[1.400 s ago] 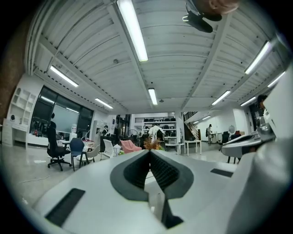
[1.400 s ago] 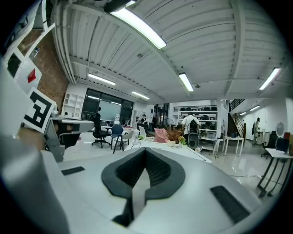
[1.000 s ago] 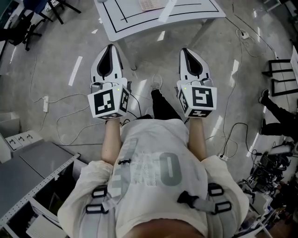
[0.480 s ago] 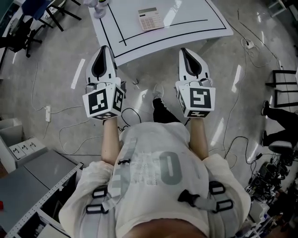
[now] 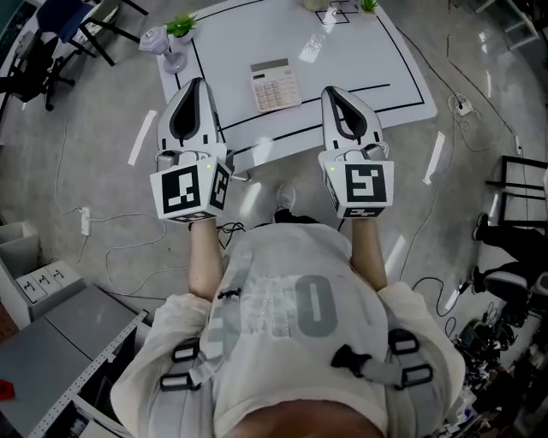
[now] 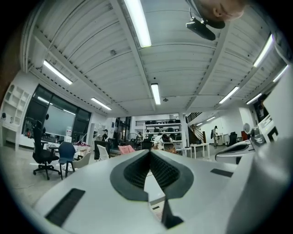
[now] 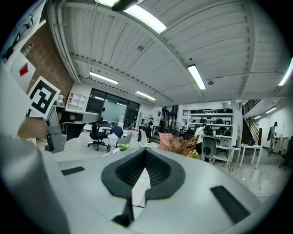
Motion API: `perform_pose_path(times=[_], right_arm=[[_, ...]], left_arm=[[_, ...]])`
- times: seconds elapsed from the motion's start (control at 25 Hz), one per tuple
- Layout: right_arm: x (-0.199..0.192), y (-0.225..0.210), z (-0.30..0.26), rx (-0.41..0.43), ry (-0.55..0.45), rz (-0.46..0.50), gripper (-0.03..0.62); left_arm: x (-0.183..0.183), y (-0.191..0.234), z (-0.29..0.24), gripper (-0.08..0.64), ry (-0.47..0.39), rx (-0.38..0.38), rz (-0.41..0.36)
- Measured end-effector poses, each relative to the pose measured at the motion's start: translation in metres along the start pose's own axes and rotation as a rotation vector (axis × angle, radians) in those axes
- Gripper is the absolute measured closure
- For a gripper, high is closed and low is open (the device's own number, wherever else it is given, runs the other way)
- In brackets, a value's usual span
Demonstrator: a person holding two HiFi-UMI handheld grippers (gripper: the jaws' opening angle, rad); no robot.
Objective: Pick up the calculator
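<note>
We had stepped closer, so the calculator now lay flat on the white tabletop, just ahead of and between the left gripper and right gripper, both pressed together and empty, with the pickup not yet started.

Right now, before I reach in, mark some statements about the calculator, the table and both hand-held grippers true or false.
1. The pale rectangular calculator lies on the white table, inside its black border line. True.
2. The left hand-held gripper holds the calculator. False: its jaws are shut on nothing, clear of the calculator.
3. The right hand-held gripper has its jaws wide open. False: they are together.
4. In the head view, the calculator lies between the two hand-held grippers. True.
5. A small green potted plant stands near the table's far left corner. True.
</note>
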State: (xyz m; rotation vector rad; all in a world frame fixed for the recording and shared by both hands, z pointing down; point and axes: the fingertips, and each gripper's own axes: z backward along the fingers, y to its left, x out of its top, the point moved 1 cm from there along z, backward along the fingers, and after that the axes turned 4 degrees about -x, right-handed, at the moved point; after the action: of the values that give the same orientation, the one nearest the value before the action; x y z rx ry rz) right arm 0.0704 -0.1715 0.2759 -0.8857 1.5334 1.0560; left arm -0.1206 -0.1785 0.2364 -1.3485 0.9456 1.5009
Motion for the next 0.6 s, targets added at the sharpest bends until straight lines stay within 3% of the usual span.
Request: perform_pose_path(times=[0.12,0.24,0.6], right_arm=[[0.001,-0.011,-0.018,0.01,-0.007,-0.003,0.588],[0.002,-0.016,-0.028,0.023,-0.02,-0.012,0.588],[0.006,-0.016,-0.031,0.042,-0.048,-0.032,0.588]], left_arm=[[-0.002,-0.005,-0.023,0.54,0.0,-0.006,0.017],[-0.004,-0.011,-0.035,0.54,0.02,-0.012,-0.019],[-0.006,-0.013,-0.036,0.54,0.052,0.012,-0.026]])
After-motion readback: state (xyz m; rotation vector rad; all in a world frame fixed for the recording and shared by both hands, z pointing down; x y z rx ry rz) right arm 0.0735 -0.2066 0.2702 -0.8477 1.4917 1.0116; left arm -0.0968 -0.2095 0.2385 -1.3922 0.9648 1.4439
